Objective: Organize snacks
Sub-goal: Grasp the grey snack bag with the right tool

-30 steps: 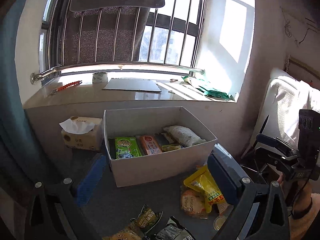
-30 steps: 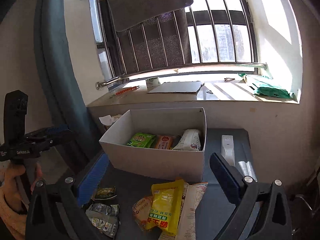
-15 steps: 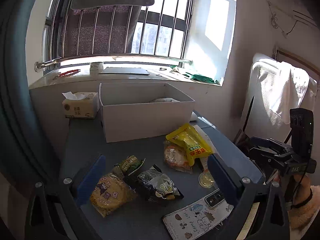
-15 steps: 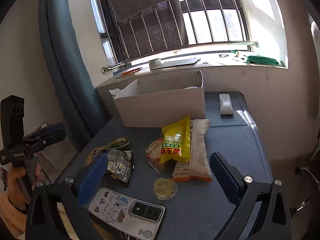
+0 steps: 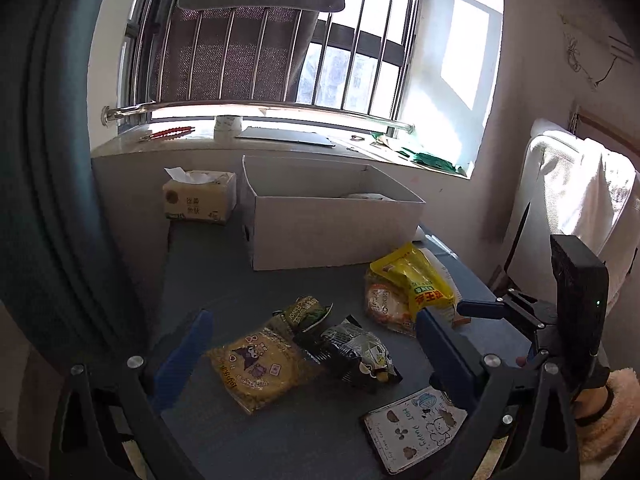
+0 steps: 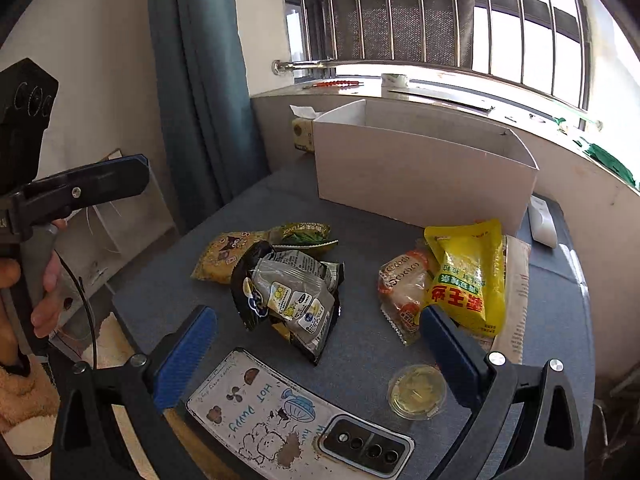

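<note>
On the grey table (image 6: 360,344), your snacks lie loose before the white box (image 5: 332,232): a yellow pouch (image 6: 468,276), a silver-black packet (image 6: 292,300), a yellow cartoon bag (image 5: 256,364). Both your left claw (image 5: 312,344) and right claw (image 6: 320,344) hover spread wide, empty.

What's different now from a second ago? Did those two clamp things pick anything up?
No. Both have pulled back from the white box, so more of the table shows. Left gripper and right gripper are empty, jaws wide open. The yellow packet, silver packet and phone lie where they did half a second ago.
</note>
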`<control>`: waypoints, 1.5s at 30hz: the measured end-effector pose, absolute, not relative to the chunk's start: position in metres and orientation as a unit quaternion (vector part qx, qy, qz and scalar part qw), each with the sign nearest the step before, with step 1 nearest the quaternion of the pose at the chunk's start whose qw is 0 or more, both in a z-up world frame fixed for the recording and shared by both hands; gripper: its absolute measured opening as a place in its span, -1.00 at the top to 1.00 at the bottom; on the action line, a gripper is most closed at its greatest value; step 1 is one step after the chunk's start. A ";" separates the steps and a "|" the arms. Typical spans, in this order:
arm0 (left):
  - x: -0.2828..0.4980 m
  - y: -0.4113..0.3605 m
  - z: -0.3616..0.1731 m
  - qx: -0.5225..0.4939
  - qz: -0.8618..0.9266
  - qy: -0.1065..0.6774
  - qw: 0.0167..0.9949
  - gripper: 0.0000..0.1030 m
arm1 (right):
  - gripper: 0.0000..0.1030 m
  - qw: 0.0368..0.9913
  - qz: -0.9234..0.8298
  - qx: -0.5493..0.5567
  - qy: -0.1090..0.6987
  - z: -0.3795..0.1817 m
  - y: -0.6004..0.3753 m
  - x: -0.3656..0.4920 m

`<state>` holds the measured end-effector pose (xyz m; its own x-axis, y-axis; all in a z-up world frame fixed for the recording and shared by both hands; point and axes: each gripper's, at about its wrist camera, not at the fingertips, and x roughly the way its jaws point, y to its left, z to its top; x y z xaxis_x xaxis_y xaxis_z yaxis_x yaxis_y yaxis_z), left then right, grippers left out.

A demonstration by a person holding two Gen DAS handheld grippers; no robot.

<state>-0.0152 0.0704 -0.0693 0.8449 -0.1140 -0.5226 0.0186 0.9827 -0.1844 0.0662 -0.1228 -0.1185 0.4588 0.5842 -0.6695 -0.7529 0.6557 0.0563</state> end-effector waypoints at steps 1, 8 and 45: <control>-0.017 0.075 -0.070 -0.090 -0.031 0.277 0.956 -1.00 | -1.00 0.842 0.399 -0.143 0.334 -0.122 -0.111 0.065; -0.029 0.100 -0.082 -0.101 -0.006 0.284 0.954 -1.00 | -1.00 0.830 0.369 -0.252 0.334 -0.152 -0.044 0.059; 0.091 0.091 -0.182 0.079 -0.235 0.455 0.855 -1.00 | -0.03 0.799 0.439 0.076 0.403 -0.114 -0.179 0.099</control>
